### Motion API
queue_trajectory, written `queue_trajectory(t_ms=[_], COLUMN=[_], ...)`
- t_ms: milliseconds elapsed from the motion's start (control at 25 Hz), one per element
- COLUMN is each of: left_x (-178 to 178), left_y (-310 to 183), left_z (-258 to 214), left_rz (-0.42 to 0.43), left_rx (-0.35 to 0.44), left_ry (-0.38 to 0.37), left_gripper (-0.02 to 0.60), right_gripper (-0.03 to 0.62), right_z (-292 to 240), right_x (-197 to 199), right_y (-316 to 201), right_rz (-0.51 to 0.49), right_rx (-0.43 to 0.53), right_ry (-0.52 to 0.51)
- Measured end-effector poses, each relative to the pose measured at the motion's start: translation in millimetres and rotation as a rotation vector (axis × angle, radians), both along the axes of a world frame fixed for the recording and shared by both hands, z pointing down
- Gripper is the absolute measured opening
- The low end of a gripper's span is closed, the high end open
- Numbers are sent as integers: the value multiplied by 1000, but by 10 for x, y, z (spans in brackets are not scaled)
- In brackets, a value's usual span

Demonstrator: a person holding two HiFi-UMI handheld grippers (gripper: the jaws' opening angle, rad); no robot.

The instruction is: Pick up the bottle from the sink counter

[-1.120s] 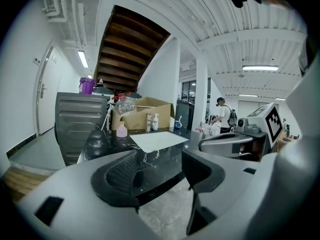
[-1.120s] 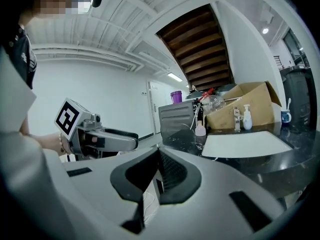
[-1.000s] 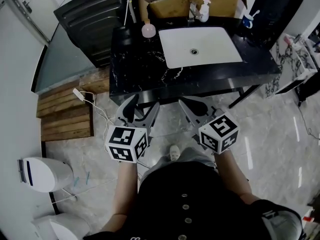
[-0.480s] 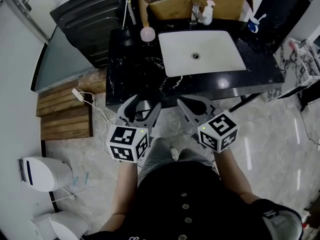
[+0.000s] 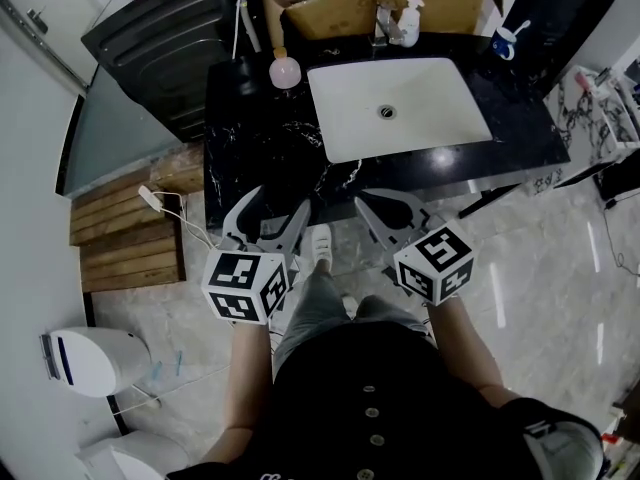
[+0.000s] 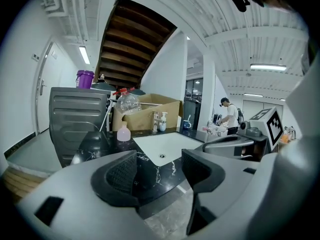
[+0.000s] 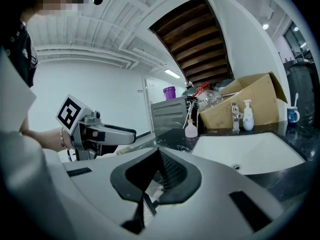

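Note:
A small pink bottle (image 5: pixel 285 71) stands upright at the back left of the black marble sink counter (image 5: pixel 260 148), and shows too in the left gripper view (image 6: pixel 123 133) and the right gripper view (image 7: pixel 191 130). A white pump bottle (image 5: pixel 408 20) stands by the tap behind the white basin (image 5: pixel 420 108). My left gripper (image 5: pixel 272 203) hovers over the counter's front edge, well short of both bottles, open and empty (image 6: pixel 159 166). Beside it my right gripper (image 5: pixel 385 203) is shut with nothing in it (image 7: pixel 159 154).
A cardboard box (image 5: pixel 340 8) full of clutter stands behind the tap. A dark grey machine (image 5: pixel 160 38) stands left of the counter. A blue cup (image 5: pixel 503 40) sits at the counter's back right. Wooden boards (image 5: pixel 125 238) and a white bin (image 5: pixel 90 358) lie on the floor at left.
Both grippers have come closer to the counter's front edge, and the left one has drifted slightly left. The person has stepped forward; a shoe now shows between the grippers.

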State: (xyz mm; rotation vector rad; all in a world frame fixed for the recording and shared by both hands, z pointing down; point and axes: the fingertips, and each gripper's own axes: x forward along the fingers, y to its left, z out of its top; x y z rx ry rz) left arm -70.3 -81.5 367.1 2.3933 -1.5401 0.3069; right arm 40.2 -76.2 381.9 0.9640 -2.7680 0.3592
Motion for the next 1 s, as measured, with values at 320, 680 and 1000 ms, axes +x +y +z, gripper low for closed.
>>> queue_trajectory(t_ms=[320, 680, 1000], left_x=[-34, -311, -468], left_y=[-481, -1123, -1629], left_z=[15, 16, 42], left_rz=[49, 81, 128], left_rx=[2, -2, -5], left_ry=[14, 14, 24], left_gripper=[278, 278, 278], right_gripper=[3, 3, 3], right_z=[53, 3, -18], right_x=[-167, -541, -783], right_y=[-412, -1076, -1539], right_rz=[9, 4, 32], right_rx=[-8, 5, 12], right_ry=[19, 30, 36])
